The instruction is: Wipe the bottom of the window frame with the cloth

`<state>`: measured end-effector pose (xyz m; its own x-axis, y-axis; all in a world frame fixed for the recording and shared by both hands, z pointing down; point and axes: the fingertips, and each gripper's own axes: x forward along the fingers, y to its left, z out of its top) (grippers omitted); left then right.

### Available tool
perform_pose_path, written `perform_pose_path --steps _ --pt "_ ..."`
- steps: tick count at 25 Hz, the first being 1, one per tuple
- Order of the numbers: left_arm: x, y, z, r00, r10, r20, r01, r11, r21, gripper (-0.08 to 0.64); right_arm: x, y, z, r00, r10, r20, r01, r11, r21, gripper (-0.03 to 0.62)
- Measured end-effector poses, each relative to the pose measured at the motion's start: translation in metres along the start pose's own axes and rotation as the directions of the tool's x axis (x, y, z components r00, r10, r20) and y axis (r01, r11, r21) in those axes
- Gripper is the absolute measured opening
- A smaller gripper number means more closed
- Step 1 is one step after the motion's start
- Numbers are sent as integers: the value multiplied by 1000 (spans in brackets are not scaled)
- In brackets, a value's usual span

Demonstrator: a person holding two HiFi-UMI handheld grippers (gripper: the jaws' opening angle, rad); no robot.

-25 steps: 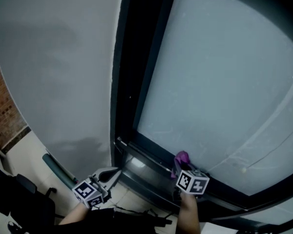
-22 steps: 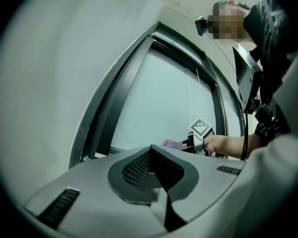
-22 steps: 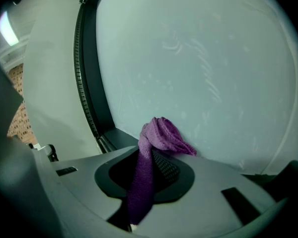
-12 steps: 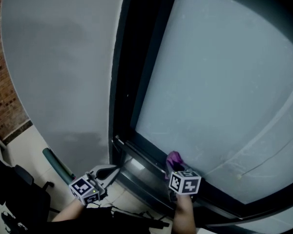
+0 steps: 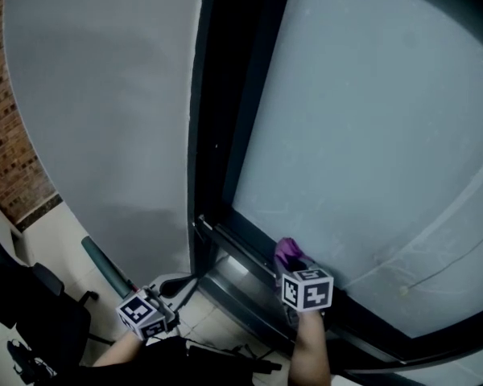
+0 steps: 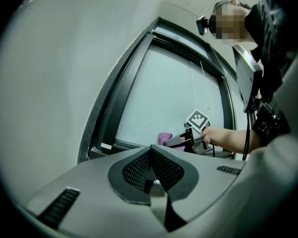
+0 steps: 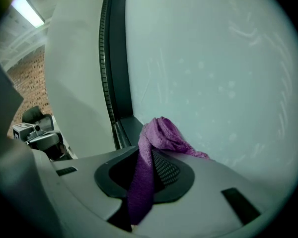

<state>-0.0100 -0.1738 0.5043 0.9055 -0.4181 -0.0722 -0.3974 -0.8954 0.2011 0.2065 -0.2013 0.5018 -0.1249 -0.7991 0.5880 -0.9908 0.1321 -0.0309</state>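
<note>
Purple cloth [image 5: 287, 252] showed in the head view at the foot of the frosted pane [image 5: 362, 151], right where the glass met the bottom rail of the dark window frame [image 5: 240, 252]. Your right gripper [image 5: 291, 264] reached up to it from below, its marker cube just under the bunched fabric. Your left gripper [image 5: 191, 279] hung lower and to the left, well apart from the cloth, its tip aimed towards the corner of the frame, beside the grey wall [image 5: 105, 119]. A strip of brick [image 5: 8, 159] ran along the far left edge, with a dark chair [image 5: 56, 316] below it. In the left gripper view, your left gripper's [image 6: 150, 148] fingers were pressed together with nothing between them. Beyond them your right gripper [image 6: 181, 139] lay along the bottom rail, with the cloth [image 6: 164, 137] at its tip and your forearm [image 6: 233, 139] behind it. In the right gripper view, the fingers were pinching the cloth [image 7: 159, 135]. One strip ran down between them and a bunched fold stood above the tips, close to the pane [image 7: 213, 73]. The frame's upright [image 7: 116, 78] rose just to the left. You could not tell from that view whether the fabric was touching the rail.
</note>
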Motion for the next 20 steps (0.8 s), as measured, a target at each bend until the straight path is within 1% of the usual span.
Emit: perform_pose_path --steps 4,6,9,12,16,20 --pt "6 4 1 999 -36 2 36 999 -16 2 5 -4 1 1000 15 -4 -15 999 46 74" --pt "10 11 7 998 -60 6 60 998 -8 2 11 -4 1 1000 8 -15 -7 998 62 74" --pt "9 22 17 996 -94 6 94 995 29 2 15 3 0 998 -43 -44 44 999 22 75" --pt "15 32 27 993 -120 11 119 992 41 2 18 1 6 994 -97 -54 96 995 -24 75" --pt "18 34 31 985 -170 7 170 985 37 2 18 1 8 990 -130 -53 130 992 -10 75" --pt "20 35 27 981 -192 -2 192 981 30 2 19 2 11 990 -138 -40 138 990 -5 75"
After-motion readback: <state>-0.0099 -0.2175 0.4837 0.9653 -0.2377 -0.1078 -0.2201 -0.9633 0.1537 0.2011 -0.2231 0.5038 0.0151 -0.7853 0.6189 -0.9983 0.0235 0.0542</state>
